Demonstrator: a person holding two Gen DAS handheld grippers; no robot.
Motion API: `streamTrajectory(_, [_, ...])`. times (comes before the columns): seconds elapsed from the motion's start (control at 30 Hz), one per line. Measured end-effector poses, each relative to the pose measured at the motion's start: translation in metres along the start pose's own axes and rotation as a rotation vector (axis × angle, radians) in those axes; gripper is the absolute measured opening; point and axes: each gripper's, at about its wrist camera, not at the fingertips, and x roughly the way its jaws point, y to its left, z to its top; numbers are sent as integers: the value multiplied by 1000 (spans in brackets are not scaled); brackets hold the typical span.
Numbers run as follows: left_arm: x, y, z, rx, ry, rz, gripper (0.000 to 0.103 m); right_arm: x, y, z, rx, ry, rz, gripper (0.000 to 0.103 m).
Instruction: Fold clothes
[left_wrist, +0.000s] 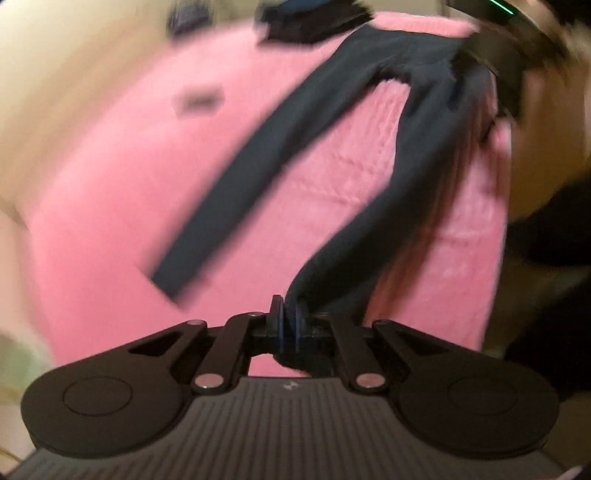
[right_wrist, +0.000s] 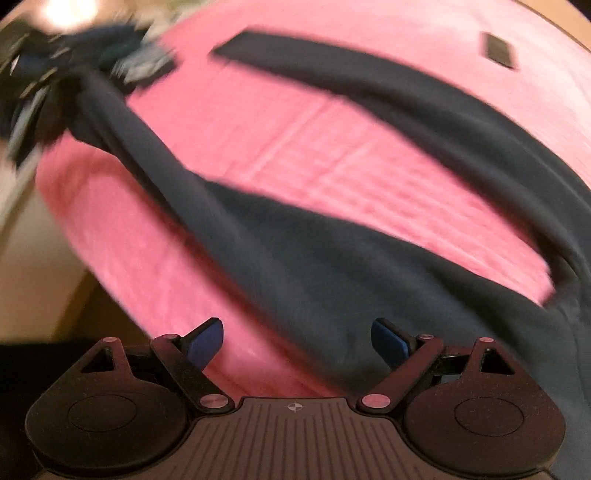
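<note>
Dark navy trousers (left_wrist: 332, 110) lie on a pink cover (left_wrist: 129, 184). One leg stretches flat towards the left. My left gripper (left_wrist: 288, 317) is shut on the end of the other leg, which rises off the cover in a taut strip. In the right wrist view the same trousers (right_wrist: 314, 266) spread below my right gripper (right_wrist: 297, 339). It stands open just above the wide dark part, with nothing between its blue pads (right_wrist: 388, 339). At the far upper left of that view, the lifted leg runs to a blurred dark shape (right_wrist: 33, 74). Both views are motion-blurred.
A small dark rectangular thing (left_wrist: 201, 99) (right_wrist: 498, 50) lies on the pink cover beyond the flat leg. Dark items (left_wrist: 310, 18) sit at the cover's far edge. The cover's edge (left_wrist: 498, 221) drops away on the right, beside a dark blurred mass (left_wrist: 554, 229).
</note>
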Motion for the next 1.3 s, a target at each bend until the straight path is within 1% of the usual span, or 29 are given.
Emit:
streamTrajectory(0.03, [-3, -13, -9, 23, 37, -32, 6, -4, -5, -3, 32, -10, 0, 103])
streamTrajectory(0.07, [-2, -26, -19, 36, 88, -75, 7, -5, -7, -7, 53, -5, -2, 103])
streamTrajectory(0.1, [5, -38, -30, 30, 149, -122, 9, -5, -10, -9, 71, 8, -3, 103])
streamTrajectory(0.13, [12, -49, -40, 15, 211, -169, 15, -2, -11, -10, 84, 32, -3, 103])
streamTrajectory(0.17, [20, -60, -50, 1, 273, -216, 16, 0, -12, -13, 96, 57, -5, 103])
streamTrajectory(0.2, [27, -66, -58, -30, 321, -229, 16, 2, -13, -16, 106, 72, -4, 103])
streamTrajectory(0.23, [31, -64, -62, -82, 341, -227, 16, 2, -14, -17, 115, 77, 0, 103])
streamTrajectory(0.3, [36, -50, -63, -221, 334, -202, 16, 2, -15, -18, 132, 80, 6, 103])
streamTrajectory(0.37, [45, -32, -61, -373, 316, -164, 21, 3, -14, -17, 151, 80, 6, 103])
streamTrajectory(0.43, [59, -18, -57, -493, 287, -154, 26, 6, -14, -15, 153, 78, 3, 103])
streamTrajectory(0.47, [67, -14, -55, -526, 277, -160, 29, 8, -14, -14, 151, 76, 1, 103])
streamTrajectory(0.5, [77, -11, -53, -546, 271, -170, 30, 10, -14, -13, 149, 74, -1, 103])
streamTrajectory(0.57, [93, -9, -51, -544, 279, -192, 30, 14, -14, -11, 144, 71, -6, 103])
streamTrajectory(0.63, [109, -15, -51, -530, 314, -251, 28, 18, -14, -9, 140, 67, -10, 103])
streamTrajectory(0.67, [114, -18, -51, -517, 326, -283, 23, 20, -16, -7, 138, 65, -14, 103])
streamTrajectory(0.7, [116, -21, -50, -500, 335, -316, 8, 21, -19, -4, 135, 62, -23, 103])
streamTrajectory(0.73, [114, -21, -49, -486, 335, -317, 5, 21, -23, 0, 133, 57, -36, 103])
streamTrajectory(0.77, [110, -20, -47, -473, 330, -301, 5, 22, -29, 4, 134, 53, -52, 103])
streamTrajectory(0.8, [102, -13, -45, -479, 309, -257, 5, 21, -35, 8, 138, 44, -73, 103])
streamTrajectory(0.87, [84, 10, -45, -566, 246, -158, 5, 18, -49, 12, 164, 16, -129, 103])
streamTrajectory(0.9, [79, 19, -47, -600, 231, -121, 5, 17, -58, 14, 191, 1, -153, 103])
streamTrajectory(0.93, [79, 22, -48, -604, 237, -110, 6, 16, -67, 14, 223, -11, -169, 103])
streamTrajectory(0.97, [85, 21, -49, -592, 262, -120, 6, 18, -75, 14, 252, -15, -178, 103])
streamTrajectory(1.07, [108, 8, -56, -563, 359, -161, 10, 25, -90, 11, 309, 2, -167, 103])
streamTrajectory(1.1, [110, 6, -56, -556, 376, -151, 12, 27, -95, 9, 327, 12, -159, 103])
streamTrajectory(1.13, [110, 6, -56, -551, 385, -128, 18, 29, -100, 6, 349, 25, -151, 103])
streamTrajectory(1.2, [107, 8, -56, -564, 414, -96, 23, 28, -112, -2, 415, 58, -148, 103])
streamTrajectory(1.23, [104, 9, -57, -577, 418, -87, 25, 26, -117, -8, 460, 74, -165, 103])
streamTrajectory(1.3, [94, 15, -56, -583, 427, -62, 24, 18, -128, -22, 553, 104, -213, 103])
